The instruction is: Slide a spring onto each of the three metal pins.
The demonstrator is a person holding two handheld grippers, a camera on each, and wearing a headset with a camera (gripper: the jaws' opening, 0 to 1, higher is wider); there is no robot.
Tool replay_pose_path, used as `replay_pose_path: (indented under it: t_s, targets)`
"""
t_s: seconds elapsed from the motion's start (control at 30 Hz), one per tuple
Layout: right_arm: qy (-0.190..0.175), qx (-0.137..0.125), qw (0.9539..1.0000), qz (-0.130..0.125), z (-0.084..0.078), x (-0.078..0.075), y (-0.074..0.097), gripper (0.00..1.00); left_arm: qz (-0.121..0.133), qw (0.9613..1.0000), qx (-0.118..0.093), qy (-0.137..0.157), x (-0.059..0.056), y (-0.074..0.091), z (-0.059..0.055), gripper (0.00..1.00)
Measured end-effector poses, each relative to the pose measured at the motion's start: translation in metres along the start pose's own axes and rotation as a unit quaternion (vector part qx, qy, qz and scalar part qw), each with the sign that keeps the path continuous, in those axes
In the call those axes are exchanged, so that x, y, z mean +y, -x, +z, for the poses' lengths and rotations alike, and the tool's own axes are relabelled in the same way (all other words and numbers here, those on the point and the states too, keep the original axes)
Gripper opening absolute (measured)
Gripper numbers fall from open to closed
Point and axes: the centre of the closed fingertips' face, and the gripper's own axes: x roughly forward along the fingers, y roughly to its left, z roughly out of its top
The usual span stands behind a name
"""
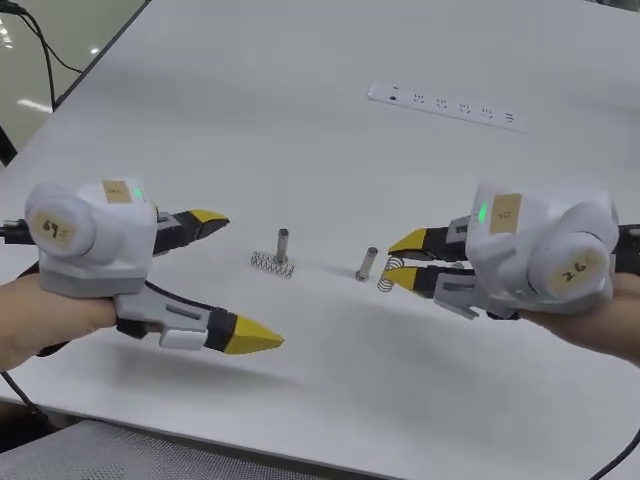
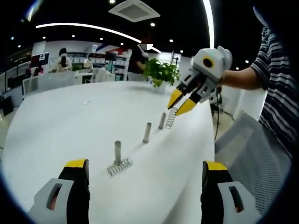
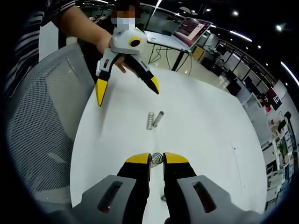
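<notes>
Pinching a spring (image 2: 171, 119) in right fingers (image 1: 405, 243) beside a pin (image 1: 367, 263) on table (image 1: 300, 130), toward near edge; holding left fingers (image 1: 250, 337) spread wide. Likely light, bendy, slippery: grip mid-coil, gently

Handwritten "26" on right tongs (image 1: 399, 262)

A white power strip (image 1: 447, 106) lies flat on the white table (image 1: 300, 60), toward its far side. A black cable (image 1: 45, 55) hangs past the table's left corner. A grey mesh chair (image 3: 42, 116) stands at the table's edge. A leafy green plant (image 2: 161, 71) stands beyond the table's far end, under a ceiling air vent (image 2: 134, 9).
</notes>
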Motion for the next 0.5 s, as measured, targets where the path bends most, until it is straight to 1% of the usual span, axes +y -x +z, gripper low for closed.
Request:
replay_pose_path:
  t_s: [0.3, 0.37, 0.5]
  targets:
    - [-0.017, -0.009, 0.9995, -0.024, 0.005, -0.022, -0.002, 0.07, 0.006, 1.0, 0.0, 0.004, 0.002, 0.003, -0.002, 0.98]
    - [-0.022, -0.012, 0.9993, -0.029, 0.007, -0.027, -0.003, 0.07, 0.005, 0.9999, -0.002, 0.01, 0.002, 0.003, -0.001, 0.98]
    - [-0.033, -0.014, 0.9986, -0.038, 0.007, -0.035, -0.006, 0.07, 0.008, 0.9999, -0.006, 0.011, 0.003, 0.003, 0.0, 0.98]
